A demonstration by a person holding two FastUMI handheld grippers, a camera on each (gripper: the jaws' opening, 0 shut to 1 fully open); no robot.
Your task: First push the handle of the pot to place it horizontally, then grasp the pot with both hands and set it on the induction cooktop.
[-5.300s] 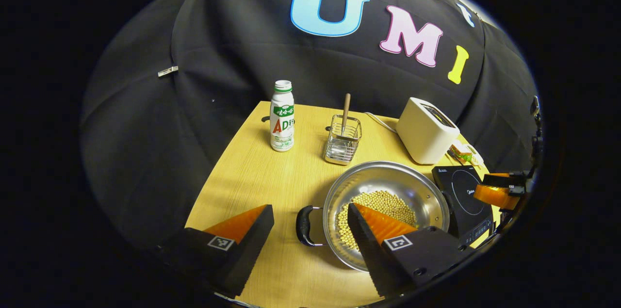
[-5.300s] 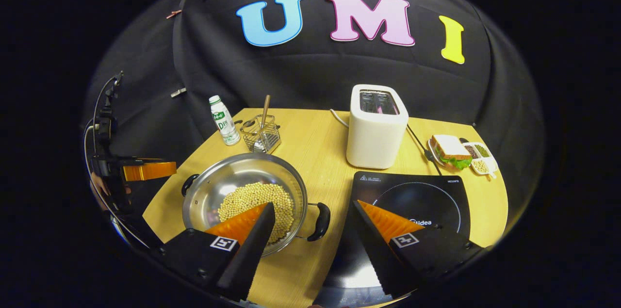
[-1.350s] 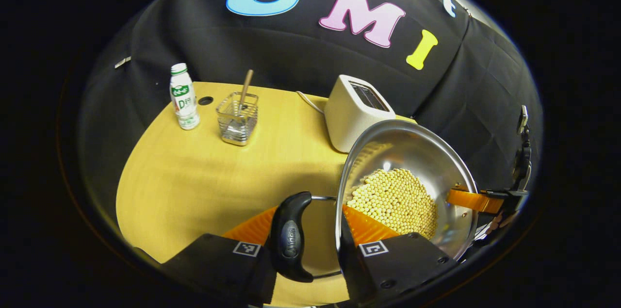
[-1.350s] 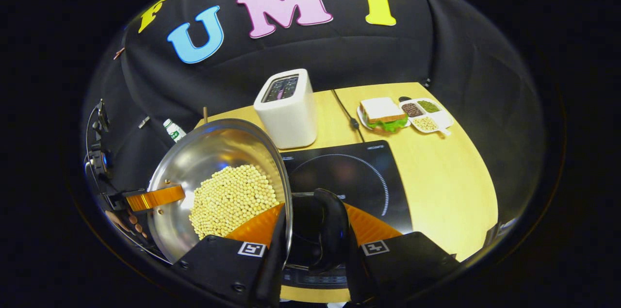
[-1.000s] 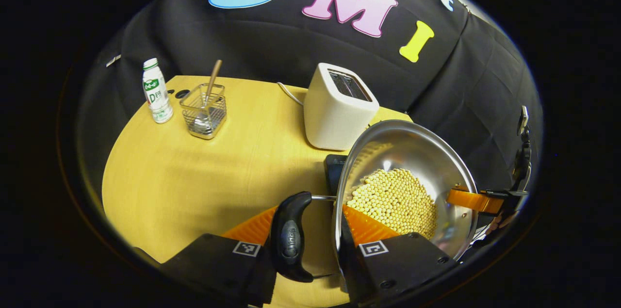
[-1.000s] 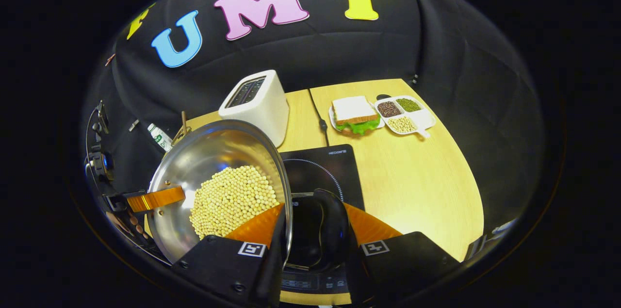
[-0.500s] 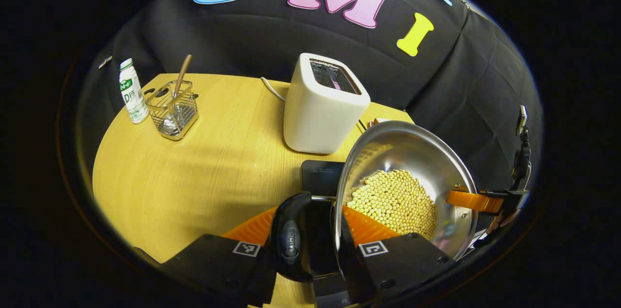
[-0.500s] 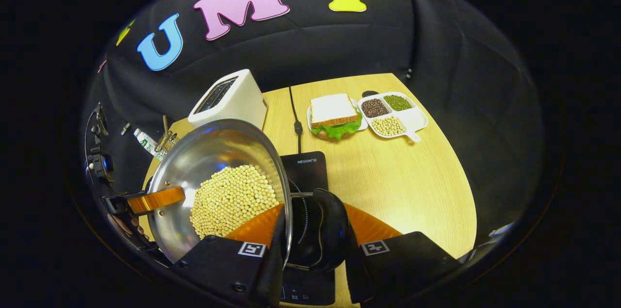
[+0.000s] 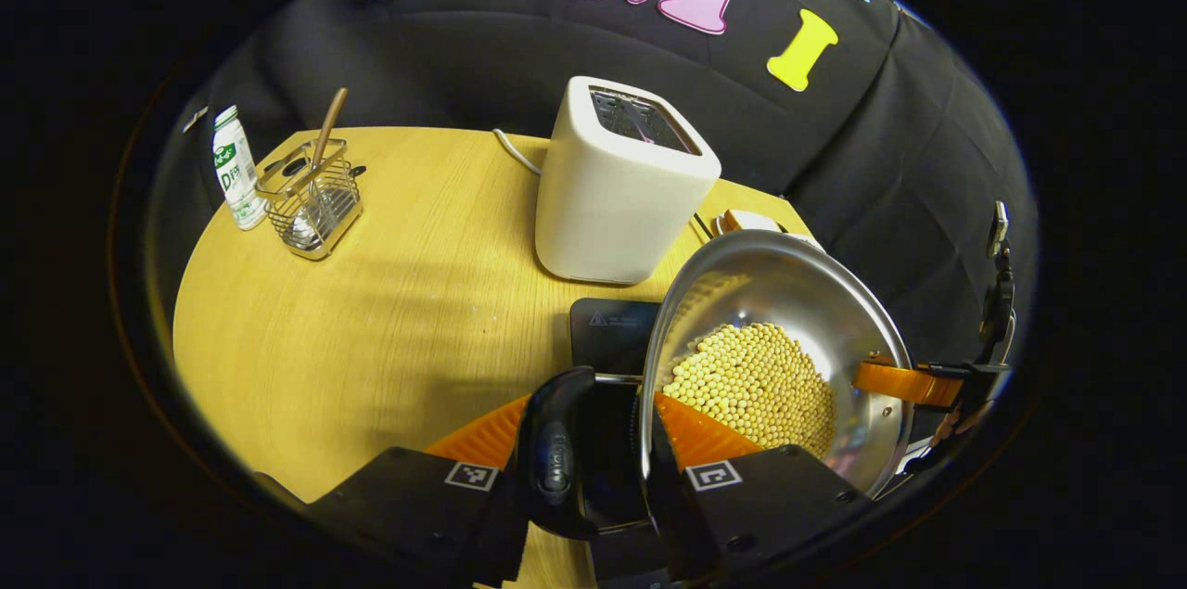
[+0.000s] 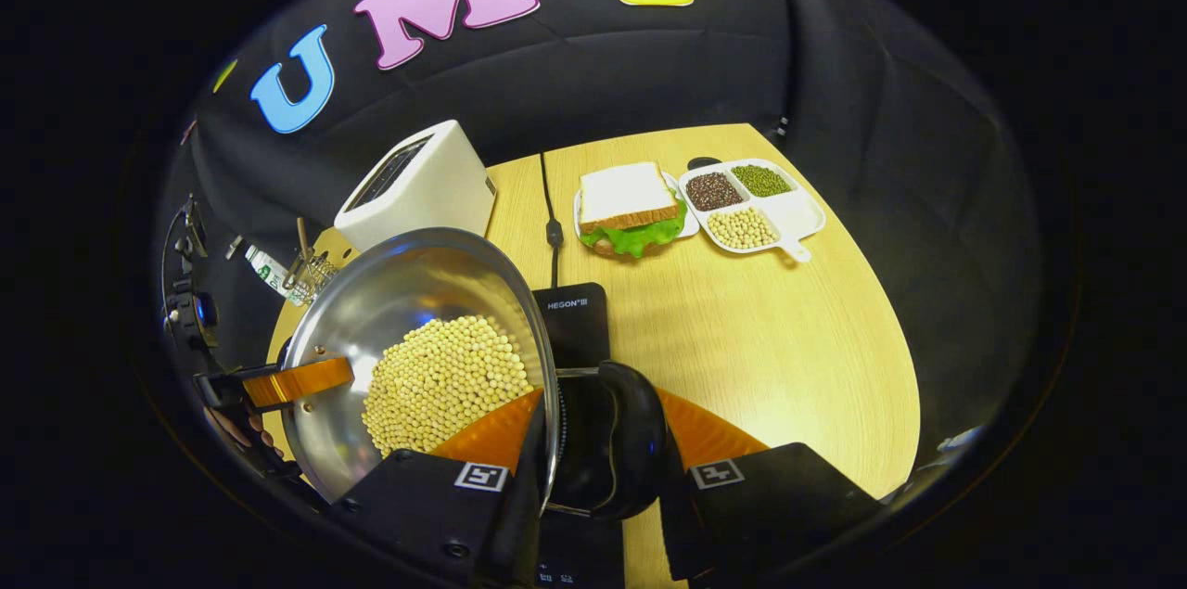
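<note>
- Left hand-held gripper clamped on the pot's left handle; right hand-held gripper clamped on the right handle.
- Pot of beans held in the air over the induction cooktop, not set down.
- Risk: uneven lowering tilts the pot and beans spill (a handle could also slip in the grip).
- Around: bottle, wire basket far left; toaster just behind the cooktop, closest obstacle; sandwich, divided dish on the tabletop.
</note>
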